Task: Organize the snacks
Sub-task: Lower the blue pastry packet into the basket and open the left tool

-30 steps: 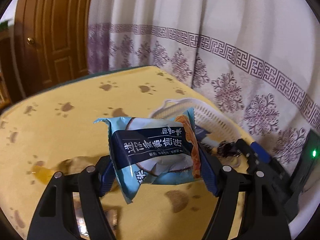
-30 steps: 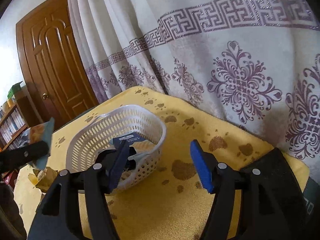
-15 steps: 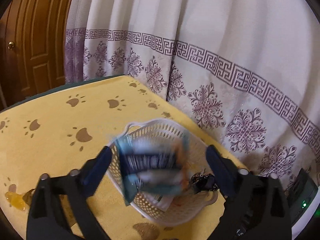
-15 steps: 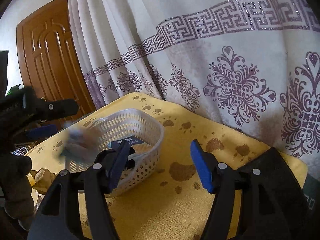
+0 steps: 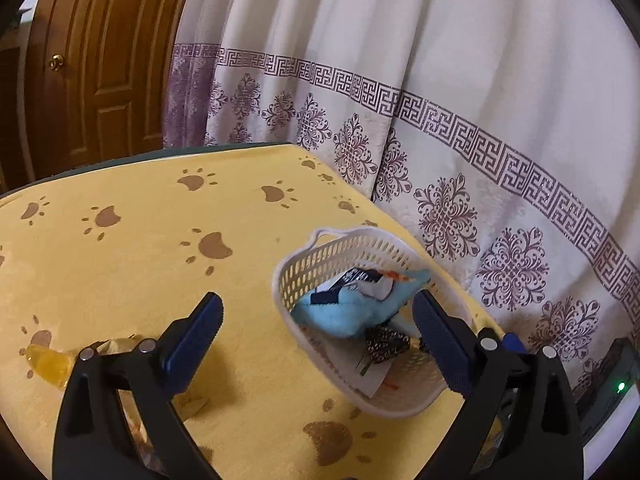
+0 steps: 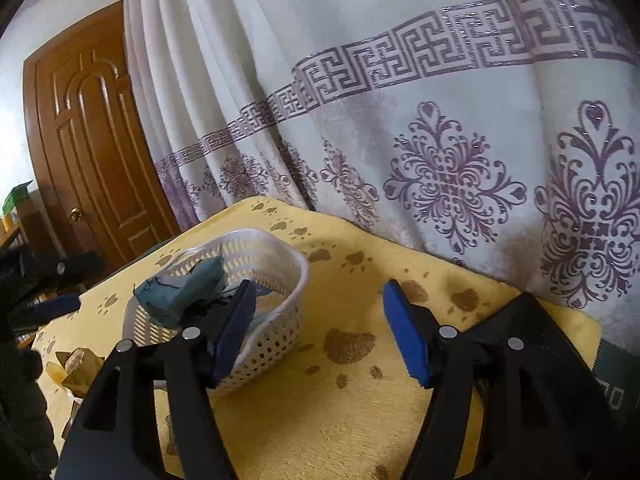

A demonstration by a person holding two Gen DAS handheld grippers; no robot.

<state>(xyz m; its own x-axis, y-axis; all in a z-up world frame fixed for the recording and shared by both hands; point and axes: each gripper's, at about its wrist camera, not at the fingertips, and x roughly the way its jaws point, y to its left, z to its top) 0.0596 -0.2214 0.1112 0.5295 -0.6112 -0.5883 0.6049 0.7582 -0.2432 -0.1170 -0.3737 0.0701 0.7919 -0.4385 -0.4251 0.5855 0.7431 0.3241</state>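
One blue snack packet (image 5: 352, 312) in one basket (image 5: 304, 272).

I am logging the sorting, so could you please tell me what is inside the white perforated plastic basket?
The white perforated plastic basket holds a light-blue snack packet, a small dark patterned packet and a white wrapper. Anything beneath them is covered.

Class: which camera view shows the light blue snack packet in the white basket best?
The left wrist view: the light blue snack packet lies unobstructed inside the white perforated plastic basket. The right wrist view shows it shadowed, partly behind that gripper's finger.
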